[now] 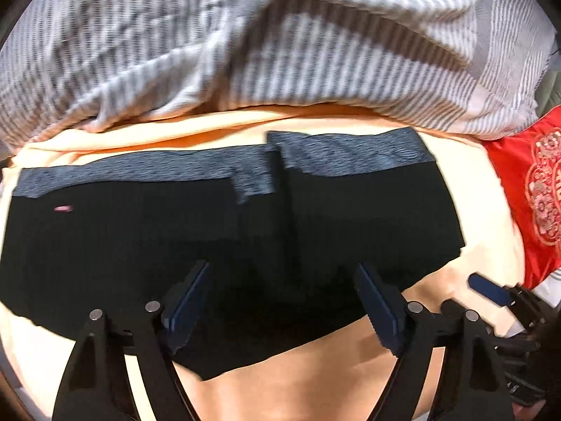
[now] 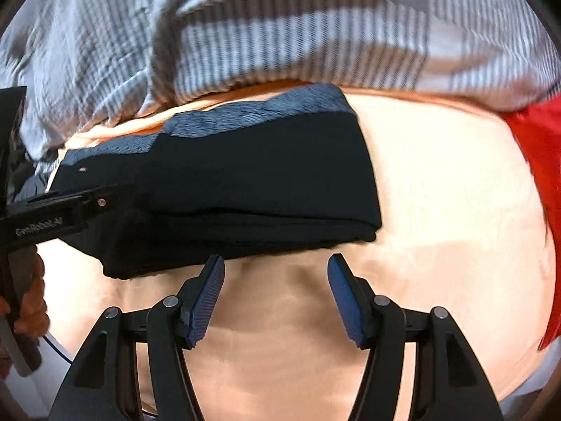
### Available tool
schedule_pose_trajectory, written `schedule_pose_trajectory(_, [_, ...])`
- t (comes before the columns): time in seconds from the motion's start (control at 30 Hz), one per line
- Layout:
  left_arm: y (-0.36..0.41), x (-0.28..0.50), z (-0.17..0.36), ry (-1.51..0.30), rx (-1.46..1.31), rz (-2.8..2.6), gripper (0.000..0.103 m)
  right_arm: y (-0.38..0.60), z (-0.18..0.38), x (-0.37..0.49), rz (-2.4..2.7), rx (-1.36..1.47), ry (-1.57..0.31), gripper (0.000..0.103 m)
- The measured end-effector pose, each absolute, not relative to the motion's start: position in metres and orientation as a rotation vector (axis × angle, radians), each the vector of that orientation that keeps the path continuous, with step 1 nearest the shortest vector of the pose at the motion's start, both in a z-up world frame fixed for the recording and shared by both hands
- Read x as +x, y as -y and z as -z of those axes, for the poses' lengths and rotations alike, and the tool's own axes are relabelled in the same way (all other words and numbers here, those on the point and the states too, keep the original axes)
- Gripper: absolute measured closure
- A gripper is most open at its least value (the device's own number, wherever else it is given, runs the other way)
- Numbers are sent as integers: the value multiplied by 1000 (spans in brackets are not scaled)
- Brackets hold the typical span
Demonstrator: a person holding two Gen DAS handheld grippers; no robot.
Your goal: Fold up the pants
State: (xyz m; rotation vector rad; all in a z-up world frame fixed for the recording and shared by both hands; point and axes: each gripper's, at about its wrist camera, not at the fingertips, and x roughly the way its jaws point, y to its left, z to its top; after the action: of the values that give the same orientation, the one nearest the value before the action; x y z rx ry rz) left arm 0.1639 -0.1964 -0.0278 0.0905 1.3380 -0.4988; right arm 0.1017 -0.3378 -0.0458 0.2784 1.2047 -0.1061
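The black pants lie folded in a flat stack on the peach sheet, with their blue-grey fleece lining showing along the far edge. They also show in the right wrist view. My left gripper is open and empty, its fingers held just over the near part of the pants. My right gripper is open and empty, just in front of the pants' near folded edge. The right gripper's blue pad shows at the right of the left wrist view; the left gripper's body shows at the left of the right wrist view.
A grey and white striped duvet is bunched along the far side of the bed. A red embroidered cushion lies at the right. Bare peach sheet stretches to the right of the pants.
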Motion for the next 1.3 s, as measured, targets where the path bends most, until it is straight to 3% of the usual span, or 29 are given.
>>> schedule_pose_trajectory(0.17, [211, 170, 41, -1393, 33, 549, 23, 348, 50, 95, 100, 329, -1208, 38])
schedule_pose_trajectory(0.2, [214, 171, 47, -1414, 31, 550, 43, 350, 51, 95, 100, 334, -1210, 38])
schedule_pose_trajectory(0.23, [217, 172, 53, -1446, 26, 557, 71, 351, 52, 95, 101, 340, -1211, 38])
schedule_pose_trajectory(0.33, [215, 172, 59, -1462, 2, 534, 84, 357, 53, 94, 98, 375, -1211, 38])
schedule_pose_trajectory(0.5, [208, 159, 45, -1419, 27, 531, 85, 368, 49, 91, 107, 390, -1204, 38])
schedule_pose_trajectory(0.53, [208, 156, 53, -1434, 71, 515, 96, 369, 49, 91, 106, 388, -1206, 38])
schedule_pose_trajectory(0.7, [195, 149, 82, -1470, 109, 459, 96, 374, 47, 96, 110, 404, -1209, 38])
schedule_pose_trajectory(1.07, [193, 141, 52, -1432, 162, 387, 96, 382, 37, 138, 124, 410, -1160, 38])
schedule_pose_trajectory(1.3, [189, 139, 56, -1471, 143, 348, 96, 359, 78, 152, 116, 254, -1289, 38])
